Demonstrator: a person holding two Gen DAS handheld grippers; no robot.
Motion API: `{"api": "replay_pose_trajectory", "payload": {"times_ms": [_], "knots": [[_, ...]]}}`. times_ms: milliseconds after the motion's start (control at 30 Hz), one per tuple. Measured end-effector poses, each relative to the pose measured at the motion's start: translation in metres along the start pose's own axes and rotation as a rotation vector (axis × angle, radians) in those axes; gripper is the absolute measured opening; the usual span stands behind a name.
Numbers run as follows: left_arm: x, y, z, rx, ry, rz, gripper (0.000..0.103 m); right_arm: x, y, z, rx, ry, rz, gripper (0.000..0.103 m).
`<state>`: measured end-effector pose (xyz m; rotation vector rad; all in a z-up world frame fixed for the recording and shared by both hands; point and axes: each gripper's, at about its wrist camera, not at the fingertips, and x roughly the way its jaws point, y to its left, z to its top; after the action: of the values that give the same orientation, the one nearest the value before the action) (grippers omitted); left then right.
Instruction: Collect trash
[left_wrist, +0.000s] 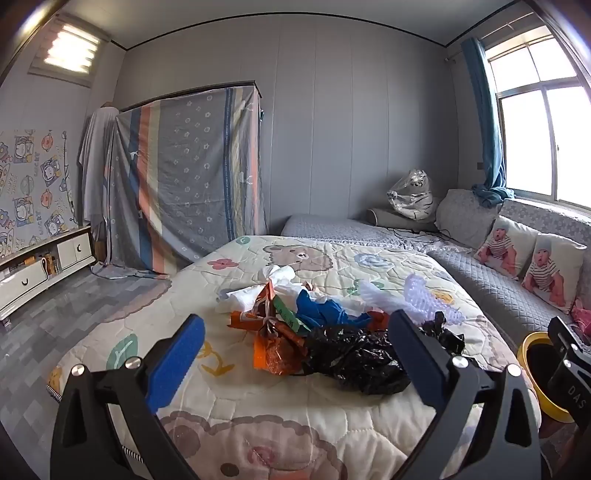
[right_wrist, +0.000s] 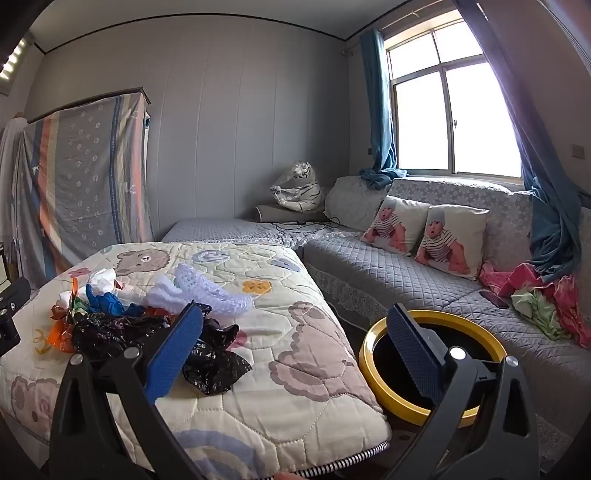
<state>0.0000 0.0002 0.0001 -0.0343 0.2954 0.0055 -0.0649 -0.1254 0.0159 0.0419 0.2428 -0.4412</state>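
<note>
Both the left gripper (left_wrist: 295, 343) and the right gripper (right_wrist: 295, 332) stand with jaws released, gripping nothing. The trash pile (left_wrist: 314, 332) lies on the quilt (left_wrist: 258, 424) just ahead of the left jaws; the yellow-rimmed bin (right_wrist: 373, 354) sits behind the right jaws.

Left hand-held gripper (left_wrist: 295, 339) and right hand-held gripper (right_wrist: 295, 332) gape wide, empty

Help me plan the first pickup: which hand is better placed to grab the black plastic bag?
Left. Its open tongs already frame the black plastic bag on the quilt. The right tongs face the gap between quilt and yellow-rimmed bin.
</note>
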Motion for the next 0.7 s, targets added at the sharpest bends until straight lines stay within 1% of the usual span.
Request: {"api": "replay_pose_trajectory", "payload": {"times_ms": [467, 533, 700], "knots": [[-0.0047, -0.0033, 0.0013, 0.005, 0.0, 0.001, 0.096, -0.0025, -0.0002, 0.0002, 0.008, -0.002, 0.01, 0.096], [0.0018, -0.0002, -0.0011, 0.003, 0.004, 0.0, 0.096, 0.0002, -0.0014, -0.0007, 0.013, 0.001, 0.009, 0.096], [0.0017, -0.0002, -0.0026, 0.002, 0.005, 0.001, 0.096, 0.0002, -0.0009, -0.0009, 0.014, 0.001, 0.009, 0.096]]}}
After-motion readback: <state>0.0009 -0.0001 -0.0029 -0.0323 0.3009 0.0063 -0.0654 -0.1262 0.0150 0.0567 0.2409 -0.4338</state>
